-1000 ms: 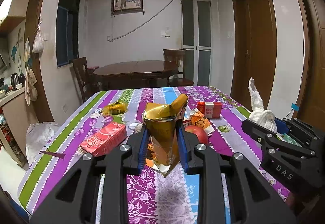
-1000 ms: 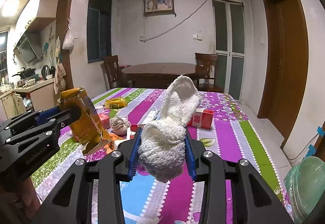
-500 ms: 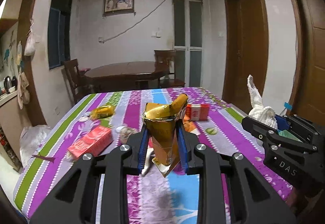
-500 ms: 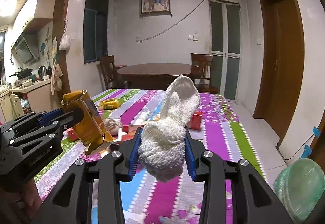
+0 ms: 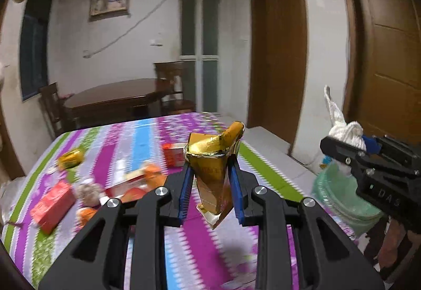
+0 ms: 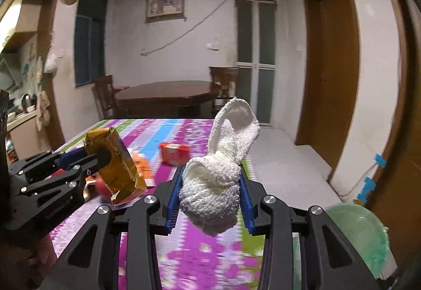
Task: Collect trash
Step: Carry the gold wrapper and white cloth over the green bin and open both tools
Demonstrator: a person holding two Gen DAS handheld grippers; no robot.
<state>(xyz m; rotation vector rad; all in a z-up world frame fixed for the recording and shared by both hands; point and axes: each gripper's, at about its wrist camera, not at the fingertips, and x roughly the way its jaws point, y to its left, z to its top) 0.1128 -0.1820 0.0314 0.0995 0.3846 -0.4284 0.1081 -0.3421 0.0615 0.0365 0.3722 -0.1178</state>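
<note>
Trash is in both grippers and clear of the table. Nearest in the left wrist view, the left gripper (image 5: 212,192) has its blue pads closed on a crumpled gold packet (image 5: 214,171), which stands upright between them with its torn bottom hanging below the fingers; pinching it at the middle keeps the loose ends from catching on anything. In the right wrist view the right gripper (image 6: 210,198) is clamped a little wider on a wadded white cloth (image 6: 218,179), whose free end sticks up above the jaws. The soft wad fills the gap, so the grip looks secure.

Just beyond the right gripper, low at the table's right edge, sits a bin with a pale green liner (image 6: 360,234). I judge both loads are being carried toward it, since it is the only receptacle in sight; neither is over its mouth yet.

Farther out on the striped tablecloth (image 5: 147,137) more litter waits: a red box (image 5: 51,201), a red-and-white carton (image 5: 173,155), a yellow wrapper (image 5: 69,161) and some orange scraps, which are blurred and hard to name. Behind stands a dark wooden table (image 6: 168,92) with chairs.
</note>
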